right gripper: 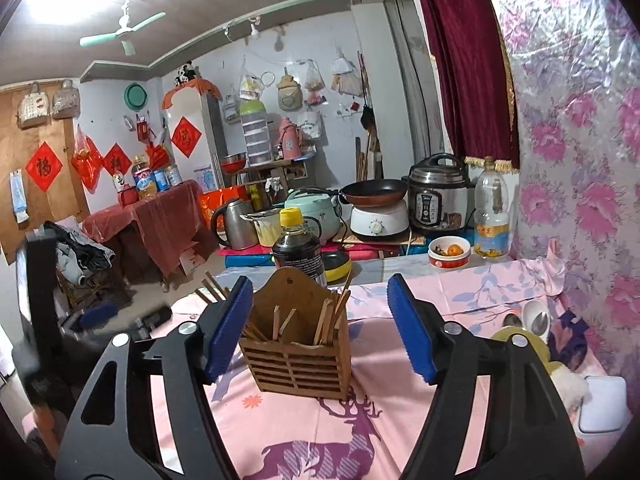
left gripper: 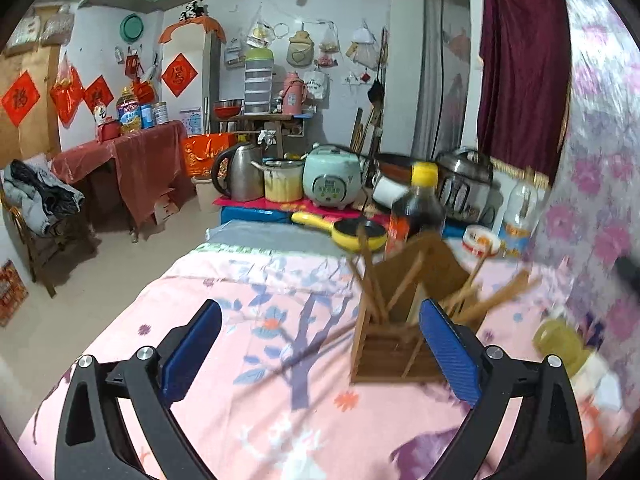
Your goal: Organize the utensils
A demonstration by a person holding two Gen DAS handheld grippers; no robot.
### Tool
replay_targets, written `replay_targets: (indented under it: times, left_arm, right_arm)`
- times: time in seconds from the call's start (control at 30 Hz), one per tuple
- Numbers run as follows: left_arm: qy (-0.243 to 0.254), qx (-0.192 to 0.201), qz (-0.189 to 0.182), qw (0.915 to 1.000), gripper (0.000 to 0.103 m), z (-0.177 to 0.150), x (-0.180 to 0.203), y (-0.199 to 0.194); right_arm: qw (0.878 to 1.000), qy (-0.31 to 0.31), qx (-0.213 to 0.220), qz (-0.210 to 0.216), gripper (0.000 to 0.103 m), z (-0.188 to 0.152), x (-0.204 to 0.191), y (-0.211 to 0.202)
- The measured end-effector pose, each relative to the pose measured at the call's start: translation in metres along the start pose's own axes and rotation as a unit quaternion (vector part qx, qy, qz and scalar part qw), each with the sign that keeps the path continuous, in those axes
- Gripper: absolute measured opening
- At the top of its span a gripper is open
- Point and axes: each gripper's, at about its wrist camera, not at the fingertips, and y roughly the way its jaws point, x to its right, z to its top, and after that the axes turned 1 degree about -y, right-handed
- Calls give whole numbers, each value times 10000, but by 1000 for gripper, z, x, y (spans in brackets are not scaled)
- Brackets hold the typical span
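**Visitor:** While I stand by the table, tell me what the left view shows.

**Guide:** Both blue pads of the left gripper (left gripper: 320,344) stand wide apart, clamping nothing. One chopstick (left gripper: 316,350) lies loose on the pink cloth (left gripper: 240,280) between them, its long axis slanting from lower left up toward the wooden holder (left gripper: 394,344). That holder stands ahead and to the right, partly behind the right pad. Motion blurs the sticks, so I cannot count them.

**Visitor:** And the right view?

**Guide:** Apart too, the right gripper (right gripper: 320,332) has empty jaws. The holder (right gripper: 296,356) stands upright between and just beyond them, untouched, sticks (right gripper: 324,322) pointing up. Spoons (right gripper: 534,320) lie far right, half hidden behind a yellow object I cannot identify. I judge the left hand nearer the loose chopstick.
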Motion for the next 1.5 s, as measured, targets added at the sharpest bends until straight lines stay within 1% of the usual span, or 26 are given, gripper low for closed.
replay_targets:
  times: [0.1, 0.17, 0.2, 0.23, 0.27, 0.33, 0.4, 0.43, 0.47, 0.53, 0.6, 0.63, 0.7, 0.8, 0.87, 0.93, 0.97, 1.0, 1.07, 1.13, 1.3, 1.5]
  left_arm:
    - [185, -159, 199, 9995, 97, -25, 0, 0]
    - [236, -291, 299, 9989, 97, -42, -2, 1]
    - [241, -356, 322, 9986, 97, -49, -2, 2]
    - [248, -417, 326, 9983, 97, -54, -3, 3]
    - [274, -505, 311, 9979, 97, -61, -3, 4]
    - [339, -590, 307, 9972, 97, -72, -2, 7]
    - [481, -641, 470, 9957, 97, -82, 2, 10]
    - [510, -664, 499, 9952, 97, -85, 2, 11]
    - [509, -693, 494, 9951, 97, -88, 1, 12]
    - [453, -683, 415, 9958, 97, -91, -1, 11]
    - [373, -535, 358, 9972, 97, -94, -4, 8]
    - [355, -451, 357, 9977, 97, -95, -3, 6]
    - [366, -388, 401, 9978, 97, -95, -2, 6]
    - [500, -432, 470, 9967, 97, -95, 4, 9]
    - [593, -411, 515, 9961, 97, -94, 8, 9]
    - [682, -363, 560, 9954, 97, -95, 11, 8]
    - [715, -356, 578, 9951, 97, -96, 13, 8]
    - [734, -359, 583, 9949, 97, -96, 14, 8]
    - [758, -369, 576, 9948, 97, -97, 15, 8]
    - [772, -377, 575, 9946, 97, -98, 16, 9]
    - [809, -497, 520, 9941, 97, -102, 17, 14]
    - [1011, -874, 385, 9903, 97, -114, 23, 33]
  right_arm:
    - [9999, -38, 70, -78, 77, -4, -3, -13]
    - [9999, -70, 61, -115, 84, -11, -5, -20]
    - [9998, -91, 66, -139, 92, -18, -5, -24]
    - [9997, -116, 95, -176, 97, -26, -3, -28]
    - [9994, -161, 186, -261, 97, -42, 2, -33]
    - [9987, -293, 144, -393, 97, -61, 8, -33]
    - [9976, -358, -216, -556, 97, -84, 17, -25]
    - [9967, -298, -477, -585, 97, -95, 23, -18]
    - [9958, -252, -624, -616, 97, -99, 26, -14]
    - [9939, -240, -775, -745, 97, -101, 27, -5]
    - [9908, -448, -806, -991, 97, -104, 24, -1]
    - [9899, -548, -795, -1034, 97, -105, 21, -1]
    - [9891, -702, -870, -957, 97, -109, 14, 2]
    - [9885, -777, -1059, -752, 97, -118, 5, 7]
    - [9874, -865, -1051, -803, 97, -124, 0, 9]
    - [9866, -970, -829, -1018, 97, -130, -4, 8]
    - [9852, -1011, -812, -1117, 97, -132, -6, 8]
    - [9846, -1040, -848, -1125, 97, -133, -6, 10]
    - [9833, -1086, -1063, -1000, 97, -133, -8, 14]
    - [9831, -1048, -1144, -969, 97, -134, -7, 14]
    - [9820, -864, -1389, -947, 97, -135, 0, 21]
    - [9790, -612, -1713, -922, 97, -144, 8, 34]
